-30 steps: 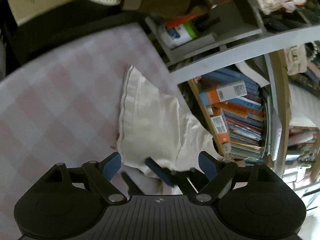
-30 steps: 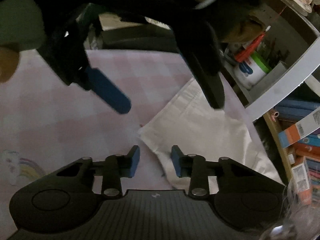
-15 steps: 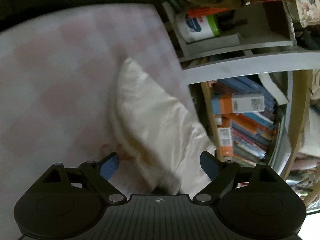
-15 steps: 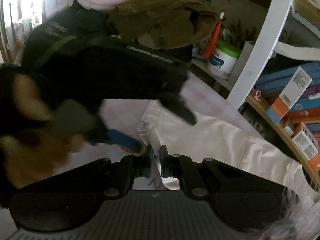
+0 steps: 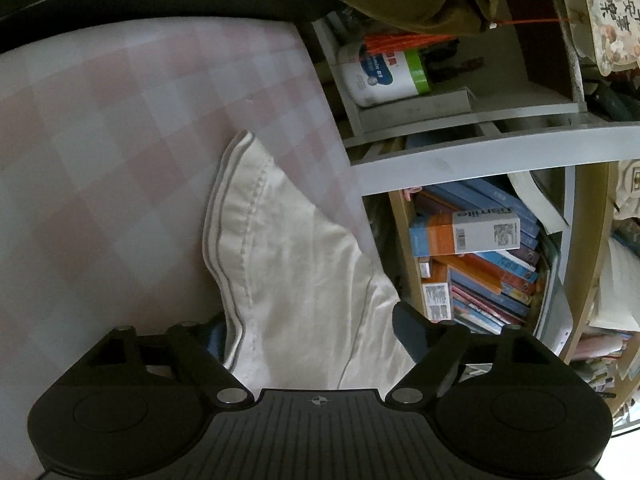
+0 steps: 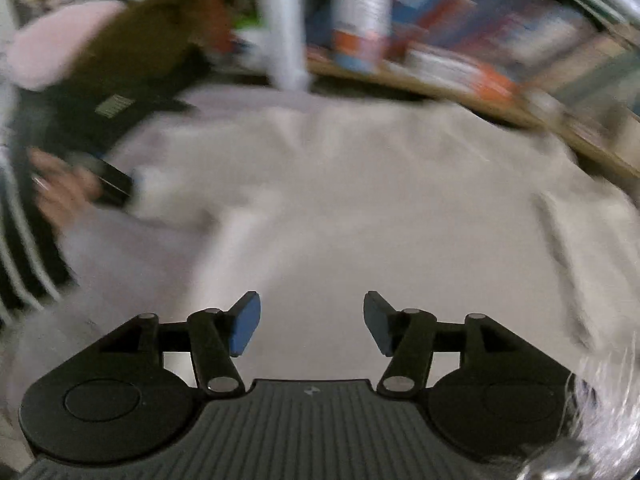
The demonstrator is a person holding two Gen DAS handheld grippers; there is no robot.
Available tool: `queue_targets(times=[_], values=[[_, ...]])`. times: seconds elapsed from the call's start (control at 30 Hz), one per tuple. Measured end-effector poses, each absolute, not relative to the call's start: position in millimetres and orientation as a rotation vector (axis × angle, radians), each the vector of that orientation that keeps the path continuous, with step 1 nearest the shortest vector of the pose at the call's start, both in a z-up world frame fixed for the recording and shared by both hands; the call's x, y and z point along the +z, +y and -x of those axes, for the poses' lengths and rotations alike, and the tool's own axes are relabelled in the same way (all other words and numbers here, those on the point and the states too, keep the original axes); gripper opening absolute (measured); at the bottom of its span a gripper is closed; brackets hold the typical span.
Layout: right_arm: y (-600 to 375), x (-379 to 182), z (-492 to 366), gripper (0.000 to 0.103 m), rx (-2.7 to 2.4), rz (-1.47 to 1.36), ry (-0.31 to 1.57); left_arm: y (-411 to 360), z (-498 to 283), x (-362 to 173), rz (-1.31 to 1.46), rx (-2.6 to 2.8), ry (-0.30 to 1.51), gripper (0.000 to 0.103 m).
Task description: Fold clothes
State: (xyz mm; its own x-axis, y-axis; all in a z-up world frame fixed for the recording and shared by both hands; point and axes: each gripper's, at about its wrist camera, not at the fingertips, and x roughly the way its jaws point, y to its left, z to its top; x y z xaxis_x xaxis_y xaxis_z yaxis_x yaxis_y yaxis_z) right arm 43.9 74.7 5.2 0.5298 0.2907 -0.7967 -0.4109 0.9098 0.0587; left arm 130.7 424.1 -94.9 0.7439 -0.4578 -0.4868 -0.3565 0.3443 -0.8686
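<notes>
Pink and white checks cover the bed (image 5: 120,140) where the work is being done, and a shelf full of books (image 5: 480,264) stands right next to it. On the bed lies a white piece of clothing (image 5: 288,264), close to the shelf side. In the left wrist view it looks folded over at least once, because its stitched edge shows a few layers stacked on each other and it ends in a neat corner at the far end. The left gripper (image 5: 308,332) has its two fingers spread wide apart, with the near end of the cloth lying between them, but it is not squeezing the cloth. One blue fingertip is partly hidden behind the stitched edge. The right gripper (image 6: 311,322) is also spread wide and holds nothing. It hangs over the white cloth (image 6: 360,208), which fills most of that view. That picture is very blurry, so small things in it are hard to make out. A hand (image 6: 60,188) shows at the left side of it, near the cloth's far corner. My guess is that the folding is partly done. The cloth is still long and a bit puffy, so it likely needs one more fold and some smoothing flat.
</notes>
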Motion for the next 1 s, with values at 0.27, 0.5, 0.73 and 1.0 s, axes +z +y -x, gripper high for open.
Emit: queue_targets(times=[0.27,0.5,0.73,1.0], values=[[-33,-9,-3,0.073,0.105,0.043,0.969,428,-127,-100,1.265,-0.056,0.783,0.055],[-87,-16,16,0.085,-0.001,-0.025,0.956,431,-119,-112,1.293,0.024,0.783,0.012],[-124,-26,19,0.085,0.027,0.092,0.936,412,-117,-91,1.134,0.106,0.754,0.004],[-165,-41,17,0.089,0.175,0.173,0.909,361,-113,-31,0.893,0.132,0.667,0.003]])
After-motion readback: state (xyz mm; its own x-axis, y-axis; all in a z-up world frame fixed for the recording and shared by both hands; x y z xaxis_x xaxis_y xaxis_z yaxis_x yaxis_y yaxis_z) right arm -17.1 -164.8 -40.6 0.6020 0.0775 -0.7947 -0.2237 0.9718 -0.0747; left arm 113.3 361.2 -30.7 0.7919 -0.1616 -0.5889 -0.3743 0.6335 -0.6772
